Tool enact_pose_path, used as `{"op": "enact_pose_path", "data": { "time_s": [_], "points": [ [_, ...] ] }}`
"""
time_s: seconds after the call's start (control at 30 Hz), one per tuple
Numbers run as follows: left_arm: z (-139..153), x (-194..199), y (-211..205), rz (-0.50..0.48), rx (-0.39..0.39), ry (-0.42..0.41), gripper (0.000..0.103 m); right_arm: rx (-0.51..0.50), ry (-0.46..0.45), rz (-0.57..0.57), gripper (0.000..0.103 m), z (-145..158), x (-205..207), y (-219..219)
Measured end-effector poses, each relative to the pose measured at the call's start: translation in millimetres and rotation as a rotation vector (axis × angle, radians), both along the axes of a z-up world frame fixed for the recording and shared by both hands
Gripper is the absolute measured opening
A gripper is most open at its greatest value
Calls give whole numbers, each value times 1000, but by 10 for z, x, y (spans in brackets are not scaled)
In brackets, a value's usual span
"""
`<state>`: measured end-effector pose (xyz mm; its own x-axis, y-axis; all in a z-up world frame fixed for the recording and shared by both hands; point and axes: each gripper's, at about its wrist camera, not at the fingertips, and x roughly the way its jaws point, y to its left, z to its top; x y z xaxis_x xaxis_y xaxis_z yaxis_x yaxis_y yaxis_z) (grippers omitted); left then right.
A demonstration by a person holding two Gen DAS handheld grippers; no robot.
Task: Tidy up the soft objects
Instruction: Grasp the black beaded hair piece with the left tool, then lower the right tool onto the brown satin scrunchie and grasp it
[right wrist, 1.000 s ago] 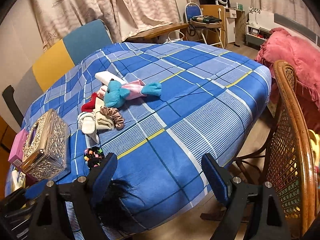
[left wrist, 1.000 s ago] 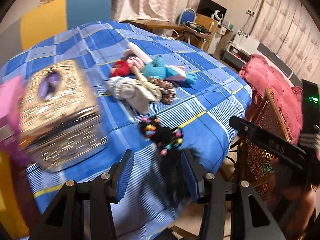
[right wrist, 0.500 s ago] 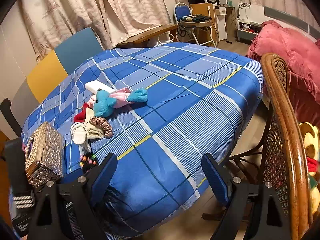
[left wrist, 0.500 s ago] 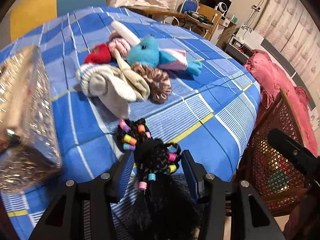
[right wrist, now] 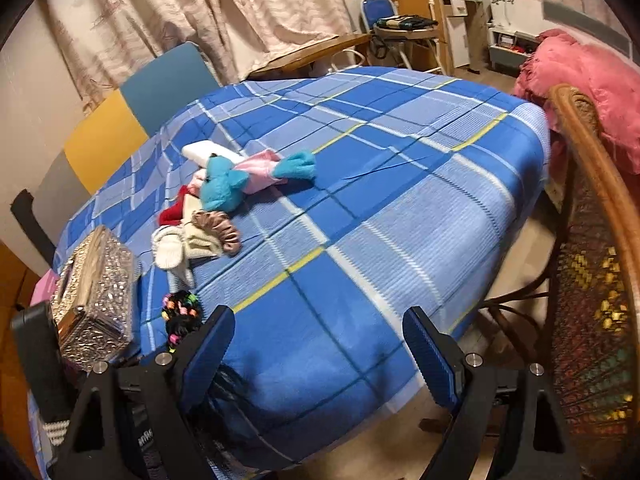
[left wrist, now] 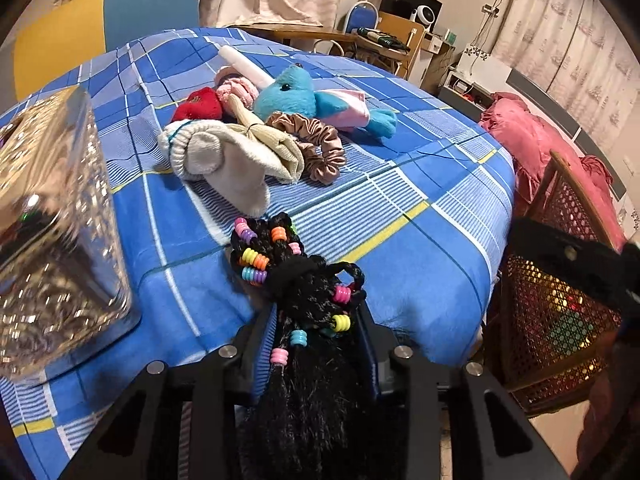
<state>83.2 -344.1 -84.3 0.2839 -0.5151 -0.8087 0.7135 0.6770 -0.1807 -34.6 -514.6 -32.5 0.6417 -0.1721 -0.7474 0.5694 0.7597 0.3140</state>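
Note:
My left gripper (left wrist: 316,332) is shut on a black braided hairpiece with coloured beads (left wrist: 296,276) at the near edge of the blue checked table (left wrist: 420,216). Beyond it lie a cream sock (left wrist: 224,152), a brown scrunchie (left wrist: 320,144), a blue plush toy (left wrist: 296,96), a red soft item (left wrist: 200,106) and a pink one (left wrist: 236,90). My right gripper (right wrist: 316,356) is open and empty, off the table's near edge. The hairpiece (right wrist: 182,314) and the pile with the blue plush (right wrist: 224,186) show to its left.
A shiny embossed tissue box (left wrist: 52,216) stands on the table at the left, also in the right wrist view (right wrist: 96,292). A wicker chair (right wrist: 592,264) stands close on the right. A pink blanket (left wrist: 532,140) lies beyond. Yellow and blue chairs (right wrist: 136,116) stand behind the table.
My left gripper has moved forward over the hairpiece and closed on it. The right gripper has shifted slightly and stays open.

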Motion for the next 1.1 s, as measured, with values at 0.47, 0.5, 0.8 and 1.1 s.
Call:
{"op": "enact_pose_path", "data": {
  "time_s": [0.47,0.5,0.8,1.1],
  "points": [
    [18,-136,500,10,-27,-9,36,-99,-45,226,77,-60,1124,9],
    [15,-138,525,11,-26,-10,36,-105,-17,233,73,-112,1233,-3],
    [16,-144,674,16,-40,-6,36,-37,-3,307,35,-425,1527,-51],
    [56,-184,817,12,-65,-9,36,-50,-26,295,14,-318,1292,96]
  ]
}}
